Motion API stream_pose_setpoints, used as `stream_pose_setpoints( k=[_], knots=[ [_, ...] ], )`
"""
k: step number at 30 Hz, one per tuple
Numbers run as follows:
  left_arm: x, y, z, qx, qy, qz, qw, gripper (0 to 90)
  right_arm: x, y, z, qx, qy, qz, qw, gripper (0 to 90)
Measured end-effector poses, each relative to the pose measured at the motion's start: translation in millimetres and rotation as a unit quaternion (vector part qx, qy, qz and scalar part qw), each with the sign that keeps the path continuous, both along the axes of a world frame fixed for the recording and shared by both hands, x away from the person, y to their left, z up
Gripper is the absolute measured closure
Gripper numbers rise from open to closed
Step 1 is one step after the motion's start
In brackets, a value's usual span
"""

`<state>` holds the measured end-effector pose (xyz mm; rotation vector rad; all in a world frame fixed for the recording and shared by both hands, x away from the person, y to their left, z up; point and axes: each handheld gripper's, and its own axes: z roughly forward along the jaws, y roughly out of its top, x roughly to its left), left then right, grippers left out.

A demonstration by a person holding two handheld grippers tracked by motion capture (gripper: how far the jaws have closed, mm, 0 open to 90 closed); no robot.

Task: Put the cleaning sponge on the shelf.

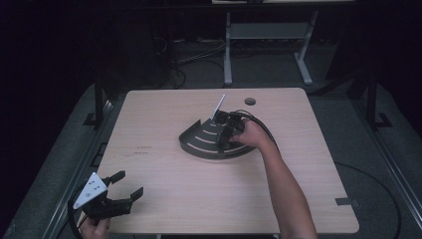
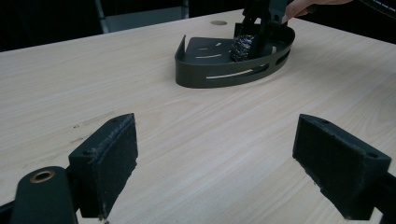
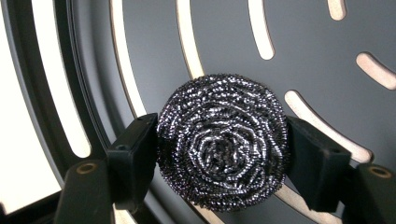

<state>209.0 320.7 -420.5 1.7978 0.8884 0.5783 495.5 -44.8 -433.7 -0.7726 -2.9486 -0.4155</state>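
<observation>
The steel scrubber sits inside the dark slotted tray, on its floor near the curved wall. The right gripper points down into the tray with one jaw on each side of the scrubber, both pads against its sides, so it is gripping the scrubber. In the left gripper view the scrubber shows just behind the tray's curved front wall, with the right gripper above it. The tray lies near the middle of the table, well apart from every table edge, with bare wood all around it. The left gripper rests at the near left corner of the table, close to the edge, its jaws wide apart with nothing between them. A small round hole lies near the table's far edge.
</observation>
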Motion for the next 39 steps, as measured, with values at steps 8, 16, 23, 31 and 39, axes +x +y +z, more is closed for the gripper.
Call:
stream_pose_setpoints(
  k=[8, 16, 23, 31, 39],
  knots=[
    [0.4, -0.4, 0.1, 0.001, 0.001, -0.001, 1.0000, 13.3, -1.3, -0.1, 3.0, -0.002, -0.004, -0.001, 1.0000, 26.0],
    [0.7, -0.5, 0.0, -0.001, 0.001, 0.000, 1.0000, 13.2, -3.6, -2.7, 12.1, 0.004, -0.013, -0.002, 0.9999, 23.5],
    [1.7, -1.6, 0.0, -0.001, 0.002, -0.002, 1.0000, 13.2, -7.0, -5.7, 22.1, 0.016, -0.020, -0.001, 0.9997, 23.3],
    [1.4, -1.9, -0.2, 0.000, 0.002, -0.001, 1.0000, 13.3, -12.0, -11.8, 32.3, 0.017, -0.025, 0.000, 0.9996, 22.8],
    [1.0, -2.5, -0.2, 0.001, 0.001, -0.003, 1.0000, 13.2, -21.4, -14.8, 45.1, 0.017, -0.036, 0.008, 0.9992, 22.2]
  ],
)
